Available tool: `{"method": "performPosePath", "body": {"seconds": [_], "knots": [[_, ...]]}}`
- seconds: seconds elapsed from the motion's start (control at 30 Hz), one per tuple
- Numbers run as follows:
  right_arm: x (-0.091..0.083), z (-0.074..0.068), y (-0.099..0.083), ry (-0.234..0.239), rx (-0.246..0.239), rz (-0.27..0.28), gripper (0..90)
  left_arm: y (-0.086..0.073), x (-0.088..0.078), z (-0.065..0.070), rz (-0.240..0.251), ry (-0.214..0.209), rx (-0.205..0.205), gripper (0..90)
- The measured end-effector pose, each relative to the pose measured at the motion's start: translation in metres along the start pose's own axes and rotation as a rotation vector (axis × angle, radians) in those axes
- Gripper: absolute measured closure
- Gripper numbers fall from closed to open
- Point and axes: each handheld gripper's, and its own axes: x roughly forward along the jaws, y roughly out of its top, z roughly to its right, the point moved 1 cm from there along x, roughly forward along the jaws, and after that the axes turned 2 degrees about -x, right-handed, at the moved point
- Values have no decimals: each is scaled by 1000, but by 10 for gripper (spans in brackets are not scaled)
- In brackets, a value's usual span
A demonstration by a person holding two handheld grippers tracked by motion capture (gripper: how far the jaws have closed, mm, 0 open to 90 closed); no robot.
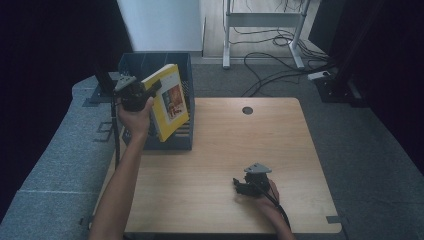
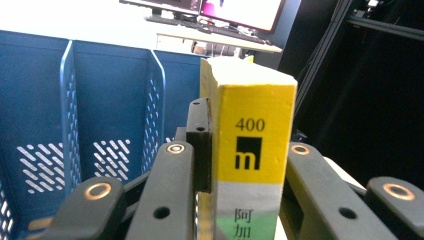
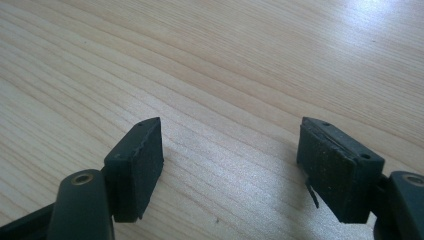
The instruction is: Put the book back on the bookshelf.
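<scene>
Currently clamped in left tool point(image 2: 245, 165): yellow book point(image 1: 169, 101), jaws pressed on both faces near the spine. Held in the air, tilted, directly over the blue file rack point(image 1: 185, 70), lower corner down by the rack's front wall; touching the rack or not, cannot tell. Spine point(image 2: 255, 150) facing the left gripper view: yellow band printed "400" with a black square logo, grey then green band below with Chinese characters. Cover picture point(image 1: 173, 101) visible in high view. Rack dividers point(image 2: 67, 100) seen behind the book, perforated side walls. Rack sitting at the far-left corner of the wooden worktop point(image 1: 225, 150). Right tool point(image 3: 230, 160) well apart from the rack, near the worktop's front edge, released: jaws spread wide, nothing between the pads point(image 3: 142, 160), bare wood grain beneath. Right hand point(image 1: 265, 197) resting low on the worktop. Round cable hole point(image 1: 247, 110) in the worktop to the right of the rack.
</scene>
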Motion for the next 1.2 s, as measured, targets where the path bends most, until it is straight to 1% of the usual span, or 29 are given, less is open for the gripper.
{"method": "performPosePath", "body": {"seconds": [0.17,0.33,0.43,0.53,0.8,0.87,1.03,1.2], "knots": [[0,0,0,1,-1,0,261,-3,11,-3,-1,26,4,754],[0,0,0,2,-2,-2,261,-5,17,-4,-4,33,7,754],[0,0,0,0,-1,-1,261,-6,21,-4,-3,45,11,754],[0,0,0,1,-1,-1,261,-7,26,-4,-5,52,20,753],[0,0,0,2,-1,-2,261,-11,42,-4,-13,47,6,754],[0,0,0,2,1,-3,261,-12,46,-4,-10,53,8,754],[0,0,0,2,1,-1,261,-16,54,-9,-3,77,-4,754],[0,0,0,2,1,-2,261,-18,59,-12,8,86,-13,754]]}}
